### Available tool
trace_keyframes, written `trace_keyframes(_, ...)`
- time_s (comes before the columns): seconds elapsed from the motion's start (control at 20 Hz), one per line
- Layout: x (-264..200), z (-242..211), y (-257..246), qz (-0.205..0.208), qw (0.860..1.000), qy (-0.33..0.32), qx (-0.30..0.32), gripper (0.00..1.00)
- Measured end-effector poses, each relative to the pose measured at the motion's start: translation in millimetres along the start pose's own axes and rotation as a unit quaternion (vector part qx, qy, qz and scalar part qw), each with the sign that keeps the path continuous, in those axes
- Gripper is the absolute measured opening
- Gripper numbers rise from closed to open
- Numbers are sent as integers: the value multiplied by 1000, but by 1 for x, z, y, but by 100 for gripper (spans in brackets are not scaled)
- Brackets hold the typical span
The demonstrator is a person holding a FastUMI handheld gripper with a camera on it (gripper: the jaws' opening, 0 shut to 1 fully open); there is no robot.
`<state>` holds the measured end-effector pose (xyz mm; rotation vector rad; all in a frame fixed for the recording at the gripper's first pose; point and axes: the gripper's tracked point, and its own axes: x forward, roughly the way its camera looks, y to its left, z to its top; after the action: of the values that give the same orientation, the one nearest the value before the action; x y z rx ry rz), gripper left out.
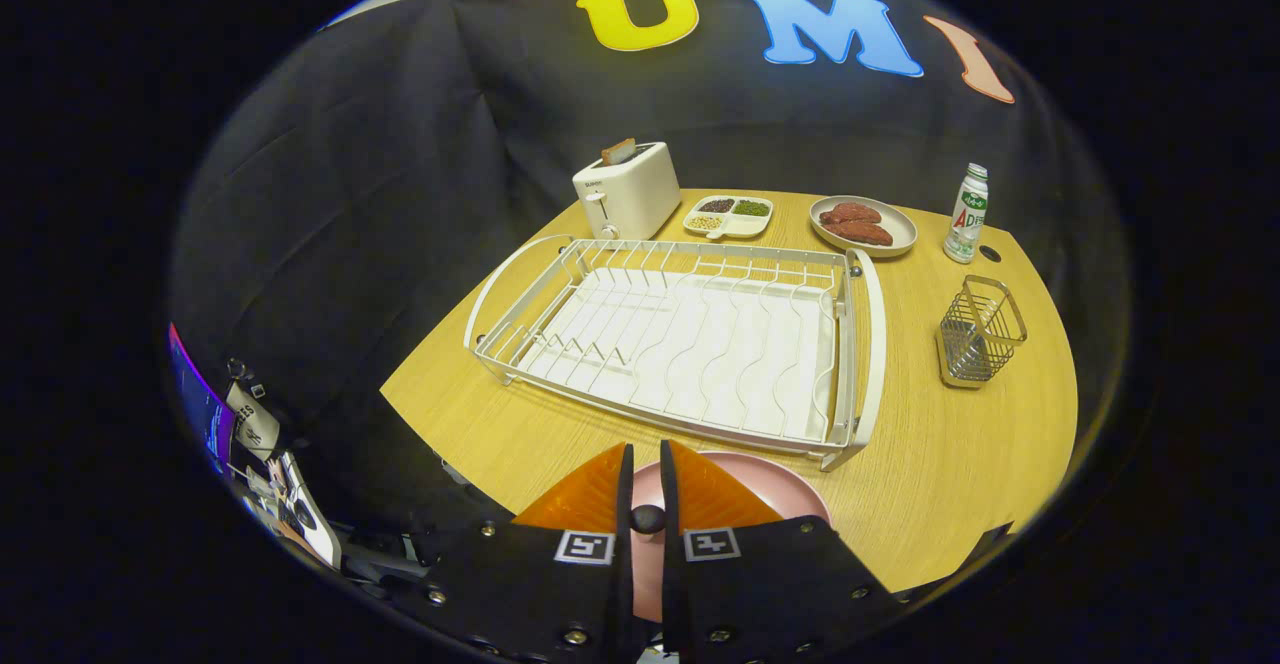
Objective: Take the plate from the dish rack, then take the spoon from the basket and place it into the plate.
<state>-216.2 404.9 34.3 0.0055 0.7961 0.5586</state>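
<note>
1. Jaws of the gripper (643,489) stand nearly closed, clenched on a dark rounded end (647,519), most likely the spoon's handle, which sits pinched in the narrow gap between the two fingers.
2. Pink plate (790,494) lies flat on the tabletop (960,444) directly beneath and just ahead of the fingers, close to the near edge of the dish rack (680,339).
3. The rest of the spoon is hidden by the fingers, so I cannot tell whether it touches the plate.
4. The dish rack is a white wire frame over a ribbed drip tray, lying beyond the plate, with nothing standing in its slots.
5. The wire basket (980,332) stands upright well to the right of the rack.
6. Beyond the rack, a white toaster (628,192) with a slice in its slot, a divided dish (730,216) of small foods, an oval plate (865,226) with reddish-brown pieces, and a small bottle (968,214) stand in a row near the far edge.
</note>
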Motion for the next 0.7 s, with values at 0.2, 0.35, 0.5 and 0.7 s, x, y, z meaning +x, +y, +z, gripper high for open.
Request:
trace_keyframes(0.2,-5,6,2,-1,1000,-9,-1,22)
trace_keyframes(0.35,-9,10,0,-5,1000,-16,2,22)
trace_keyframes(0.5,-15,19,-2,-7,1000,-28,8,22)
trace_keyframes(0.7,-31,43,-10,-15,998,-62,13,22)
